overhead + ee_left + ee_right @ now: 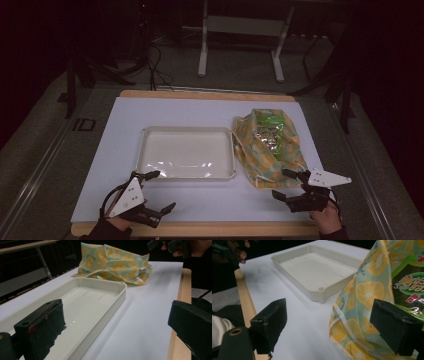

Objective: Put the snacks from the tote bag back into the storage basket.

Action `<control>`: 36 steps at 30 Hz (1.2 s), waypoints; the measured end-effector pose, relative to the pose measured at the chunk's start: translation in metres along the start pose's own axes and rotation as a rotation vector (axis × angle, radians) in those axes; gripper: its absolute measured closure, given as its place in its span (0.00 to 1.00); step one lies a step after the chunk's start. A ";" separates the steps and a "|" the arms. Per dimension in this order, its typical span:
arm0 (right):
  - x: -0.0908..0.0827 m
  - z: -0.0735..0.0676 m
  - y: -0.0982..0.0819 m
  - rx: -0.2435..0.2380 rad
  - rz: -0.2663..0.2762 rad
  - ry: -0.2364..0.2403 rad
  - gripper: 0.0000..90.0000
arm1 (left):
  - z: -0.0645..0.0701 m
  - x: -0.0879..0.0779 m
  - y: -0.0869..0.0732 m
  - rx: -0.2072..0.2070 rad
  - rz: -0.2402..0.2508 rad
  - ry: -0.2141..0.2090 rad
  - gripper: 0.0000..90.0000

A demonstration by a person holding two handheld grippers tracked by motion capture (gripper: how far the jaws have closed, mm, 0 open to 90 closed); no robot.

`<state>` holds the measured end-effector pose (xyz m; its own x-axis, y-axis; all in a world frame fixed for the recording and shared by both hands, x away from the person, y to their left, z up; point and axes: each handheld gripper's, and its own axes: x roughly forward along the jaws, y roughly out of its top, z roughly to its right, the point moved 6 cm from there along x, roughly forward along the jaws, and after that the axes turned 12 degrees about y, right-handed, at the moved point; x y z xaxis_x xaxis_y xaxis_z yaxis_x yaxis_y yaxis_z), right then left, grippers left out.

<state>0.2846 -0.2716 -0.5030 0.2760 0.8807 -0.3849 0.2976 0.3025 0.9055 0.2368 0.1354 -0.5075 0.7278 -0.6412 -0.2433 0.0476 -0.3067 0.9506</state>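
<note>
My right fingers (289, 185) gape, released, by the lemon-print bag (267, 147) (green packet inside, writing unreadable). My left fingers (161, 191), released too, flank the white tray (186, 131) on the worktop (210, 200).

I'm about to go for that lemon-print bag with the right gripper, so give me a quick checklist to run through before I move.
1. Right gripper jaws open: ok, they stand wide with nothing between the pads.
2. Right gripper lined up on the lemon-print bag: ok, it sits at the bag's near edge, one jaw close against the cloth in the right gripper view; touching or not, cannot tell.
3. Left gripper free: ok, open and holding nothing, near the tray's front left corner.
4. White tray ready to receive: ok, nothing lies in it.
5. Bag clear of the tray: cannot tell, their edges lie very close.
6. Green snack packet secure inside the bag: cannot tell, it shows through the opening.
</note>
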 end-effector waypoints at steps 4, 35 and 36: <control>0.003 -0.001 -0.002 -0.020 -0.023 0.021 0.15 | 0.001 0.001 0.000 -0.001 0.000 -0.008 0.01; -0.010 -0.006 0.030 -0.118 0.051 0.010 0.15 | 0.004 0.000 0.001 0.002 0.006 -0.011 0.01; -0.011 -0.006 0.031 -0.121 0.059 0.005 0.15 | 0.004 0.000 0.002 0.002 0.007 -0.011 0.01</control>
<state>0.2855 -0.2702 -0.4693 0.2850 0.9002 -0.3293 0.1684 0.2912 0.9417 0.2344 0.1321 -0.5068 0.7208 -0.6506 -0.2390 0.0414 -0.3038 0.9518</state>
